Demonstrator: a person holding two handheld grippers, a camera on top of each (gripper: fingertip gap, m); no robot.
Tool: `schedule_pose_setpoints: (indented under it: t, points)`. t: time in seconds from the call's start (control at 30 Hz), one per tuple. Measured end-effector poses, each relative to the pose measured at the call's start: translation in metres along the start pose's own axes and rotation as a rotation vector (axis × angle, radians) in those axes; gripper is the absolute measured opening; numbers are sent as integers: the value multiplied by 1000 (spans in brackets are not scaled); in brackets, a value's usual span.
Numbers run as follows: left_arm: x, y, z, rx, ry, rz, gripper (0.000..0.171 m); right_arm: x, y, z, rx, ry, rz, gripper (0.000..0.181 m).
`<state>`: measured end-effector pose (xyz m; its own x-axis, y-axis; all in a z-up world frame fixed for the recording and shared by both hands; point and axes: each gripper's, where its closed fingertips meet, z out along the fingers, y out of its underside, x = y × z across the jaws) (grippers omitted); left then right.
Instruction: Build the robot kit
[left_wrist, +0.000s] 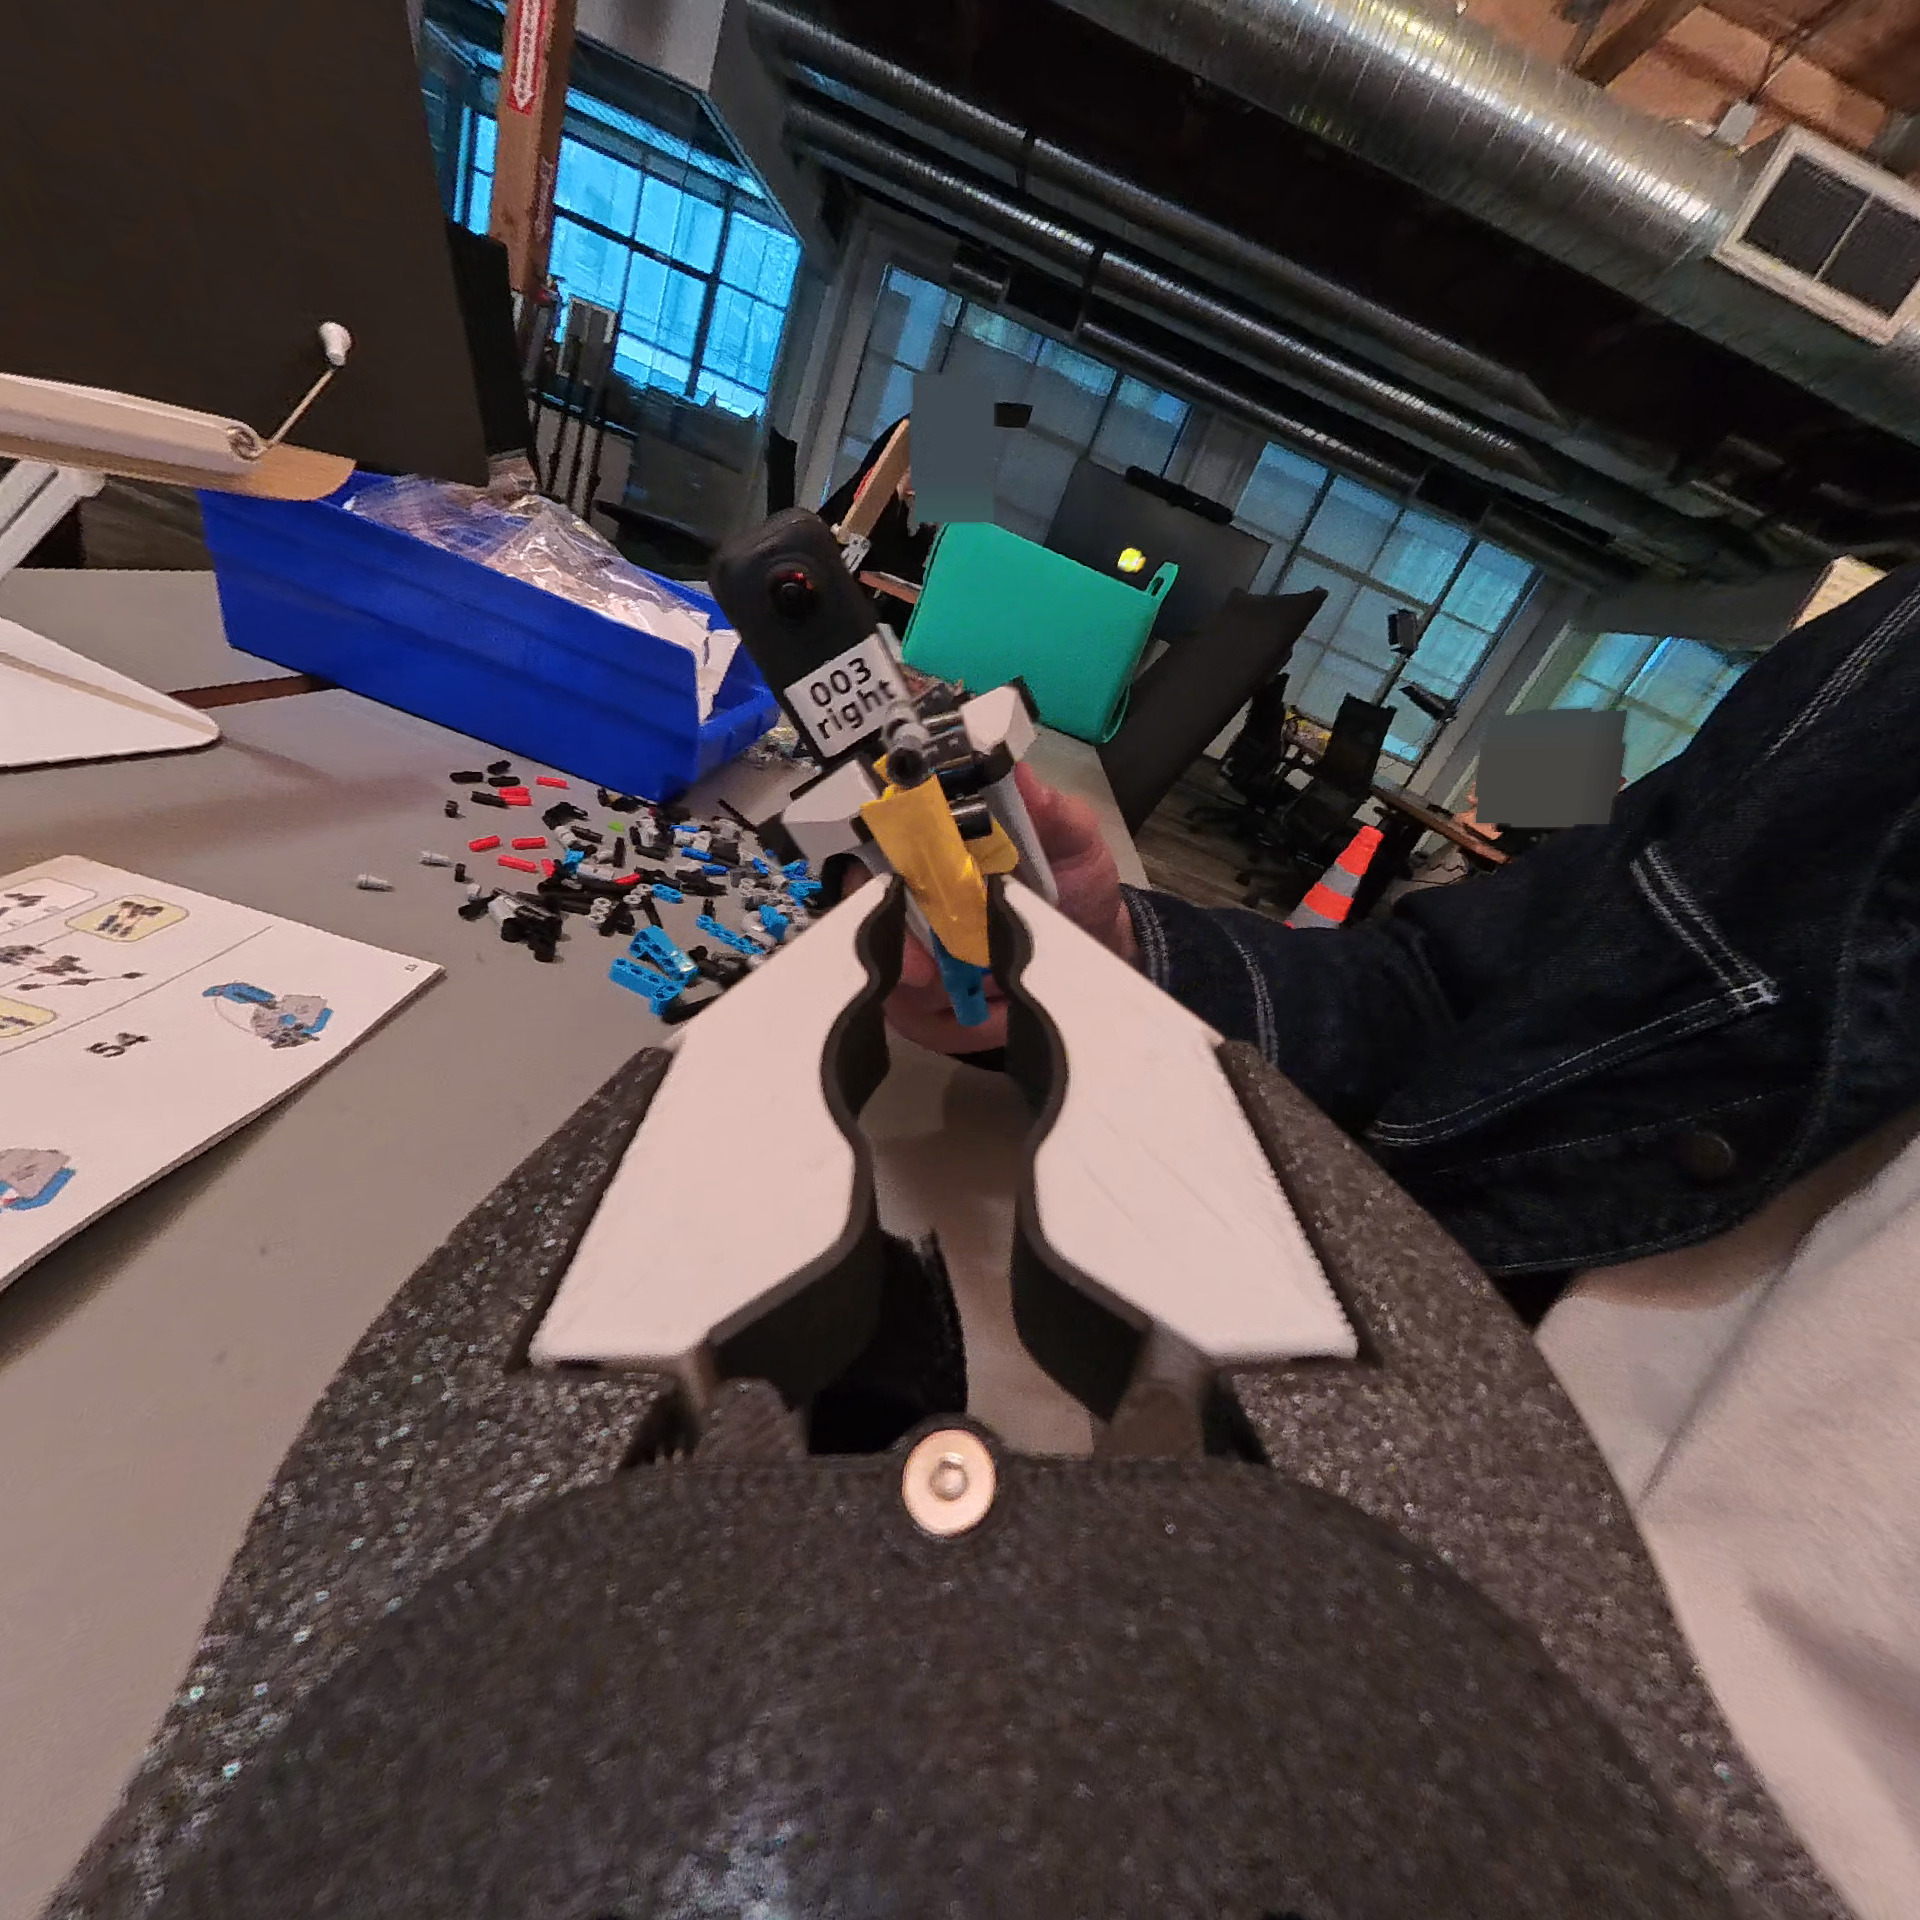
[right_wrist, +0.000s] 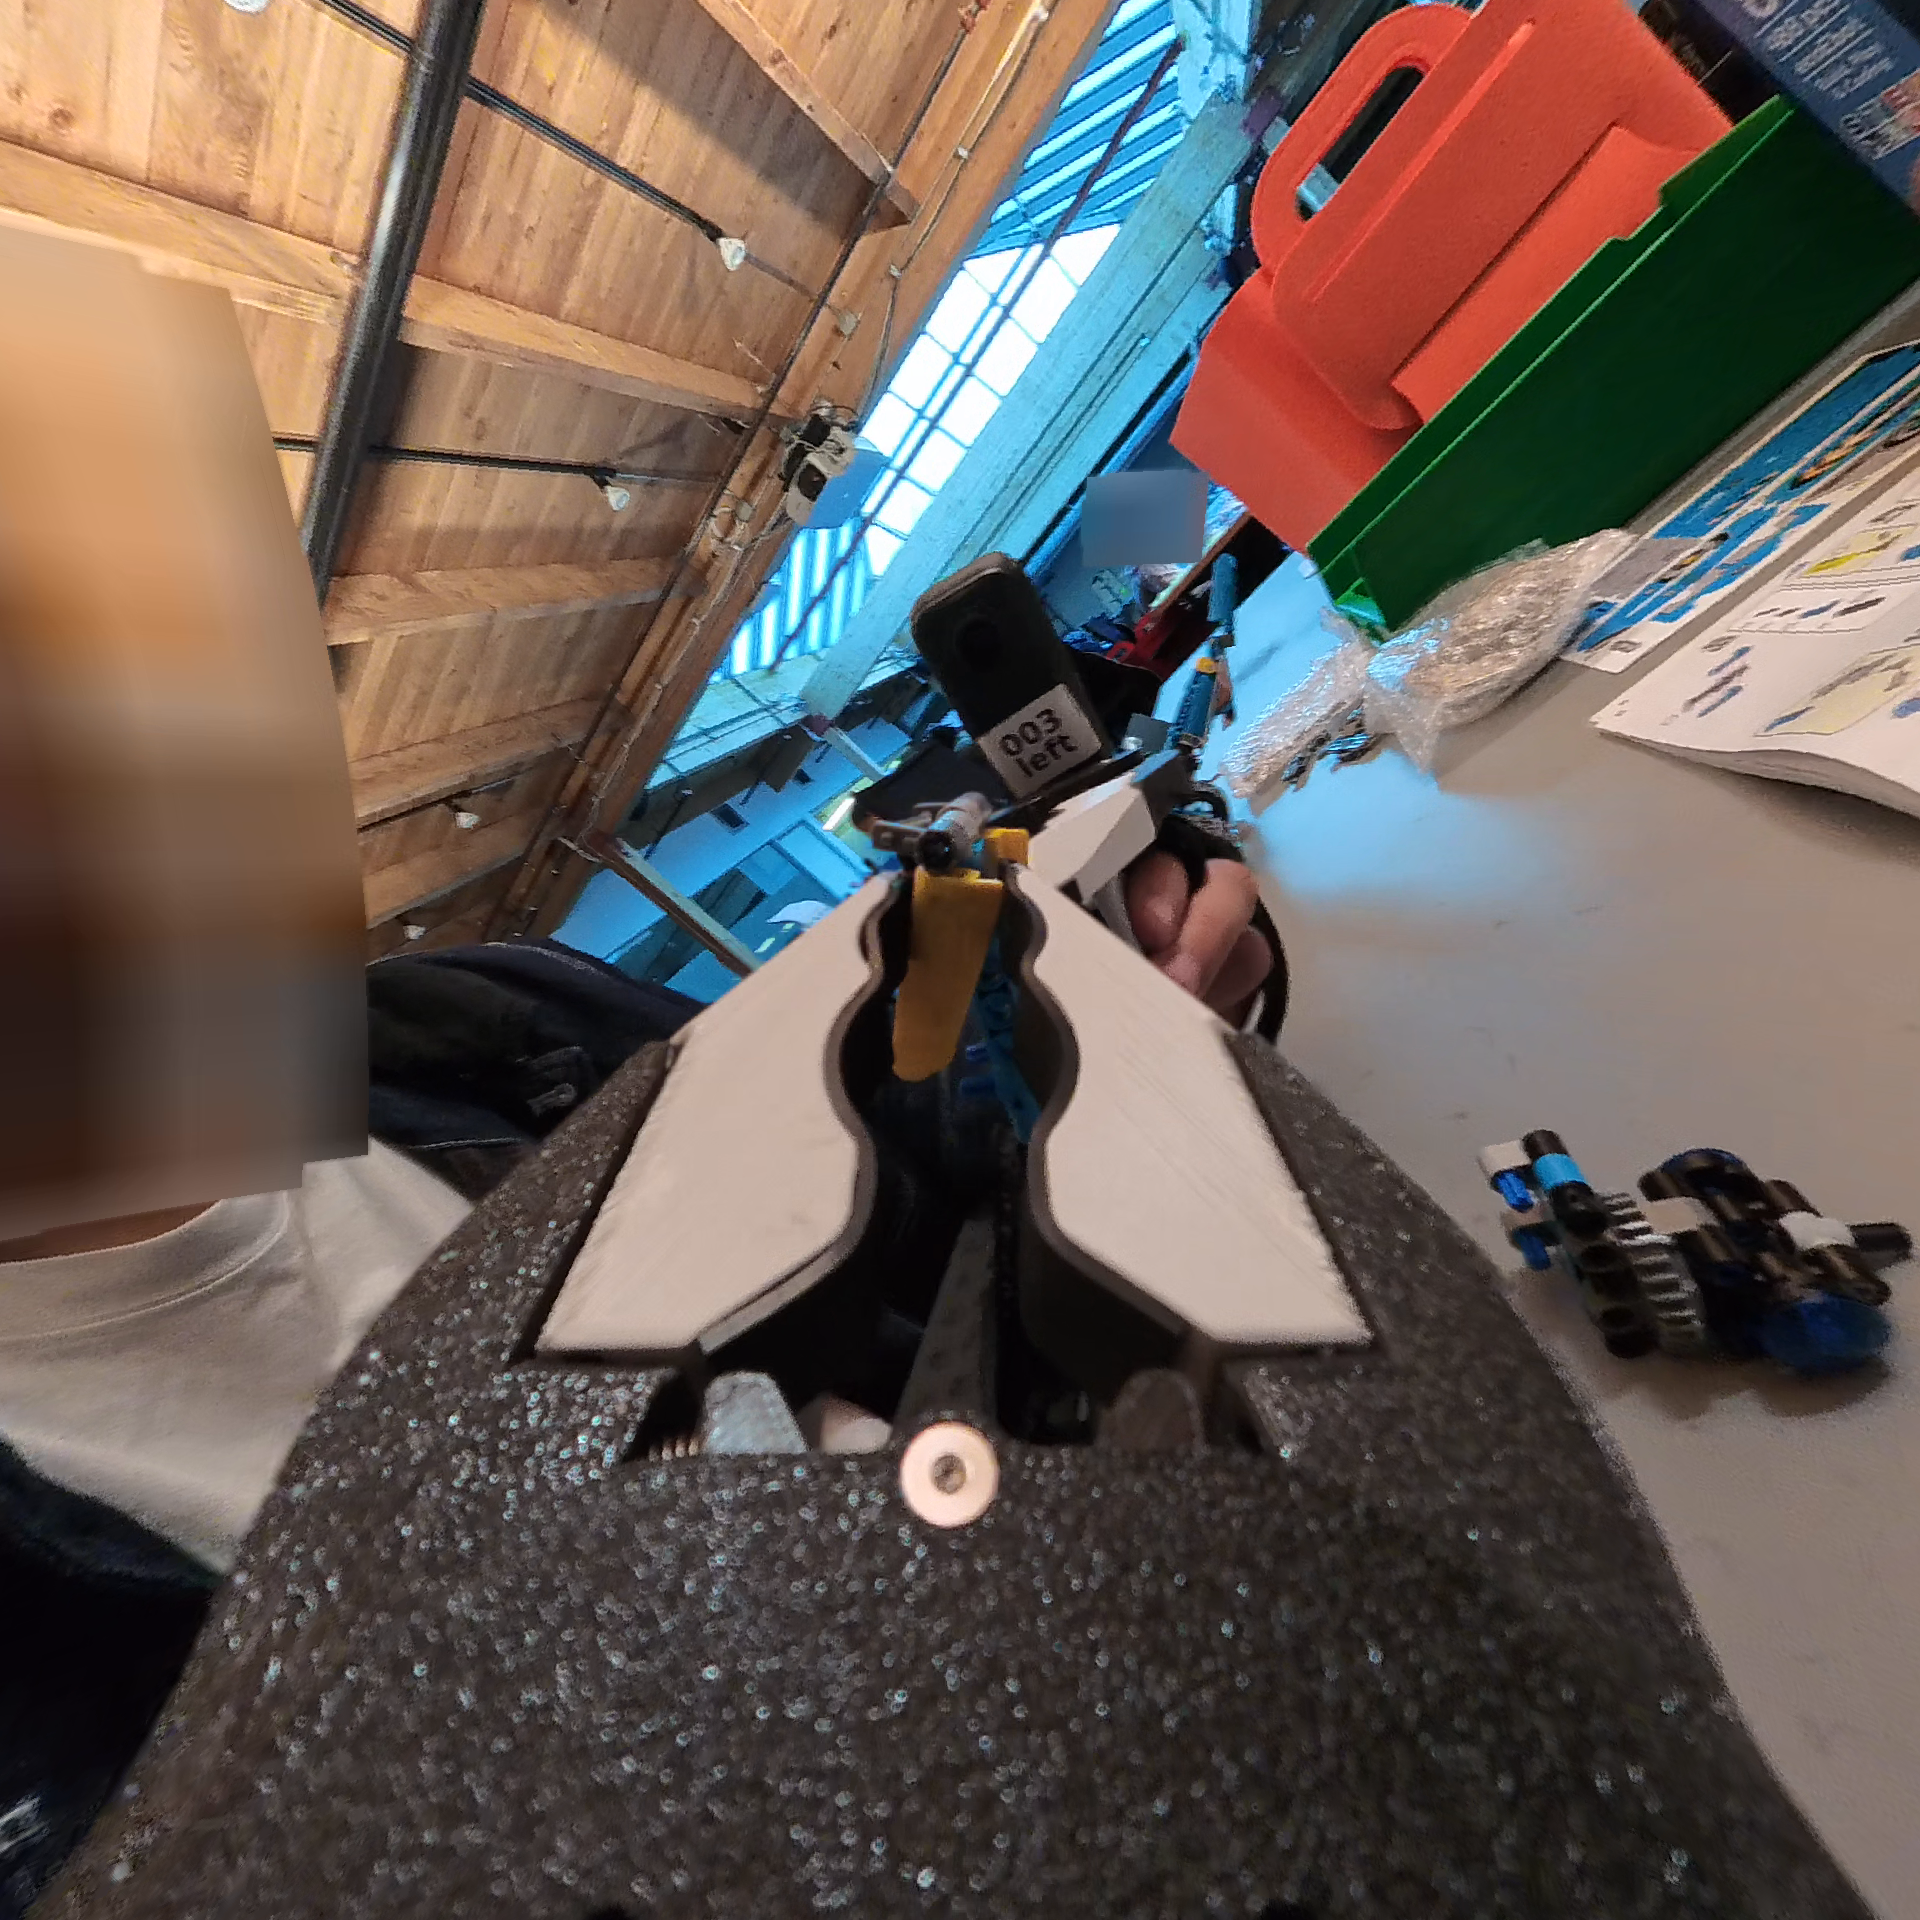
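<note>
Left tongs (left_wrist: 940, 914): raised off the counter (left_wrist: 312, 1195), tips pressed onto a small yellow-and-blue brick assembly (left_wrist: 940, 883); pinching it near its yellow middle, blue end hanging toward the camera.
Right tongs (right_wrist: 945, 904): facing the left ones, tips pinching the same assembly (right_wrist: 940, 966) from the opposite side. Both pairs hold it at once, in the air between them.
Assembly detail: a grey-and-black axle piece (right_wrist: 951, 826) sits at its far top end; whether it is fully seated I cannot tell.
Hands: a hand (left_wrist: 1070, 862) grips the right tool's handle; another hand (right_wrist: 1195, 925) grips the left tool's.
Counter, left view: loose pile of black, red, blue and grey parts (left_wrist: 613, 873) near the far middle; open instruction booklet (left_wrist: 156, 1018) at left; blue bin (left_wrist: 468, 623) with plastic bags behind the pile.
Counter, right view: a separate black-and-blue geared sub-build (right_wrist: 1704, 1257) lies at right, well apart from the tongs; crumpled plastic bags (right_wrist: 1455, 655), a green bin (right_wrist: 1621, 384) and an orange bin (right_wrist: 1434, 239) farther off.
Handling note (judgement): two grips on one small build invite twisting; keep one grip firm, the other light, and push along the axle line only.
Risk (judgement): squeezing harder could pop the yellow part loose.
</note>
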<state>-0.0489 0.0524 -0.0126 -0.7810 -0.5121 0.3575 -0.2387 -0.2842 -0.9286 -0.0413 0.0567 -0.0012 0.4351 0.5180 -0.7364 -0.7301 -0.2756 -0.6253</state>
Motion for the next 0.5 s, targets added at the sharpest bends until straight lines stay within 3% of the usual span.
schedule_pose_setpoints:
  t: [0.13, 0.33, 0.5]
  points:
    - [-12, 7, 0, -57, -151, 208, 14, 8, 1, -1, -3, 59, -13, 16]
    - [-23, 12, -1, -119, -273, 368, 14, 17, 1, -1, 11, 92, 17, 16]
    - [-15, 5, -2, -64, -147, 154, 14, 8, 1, 0, -4, 59, -12, 16]
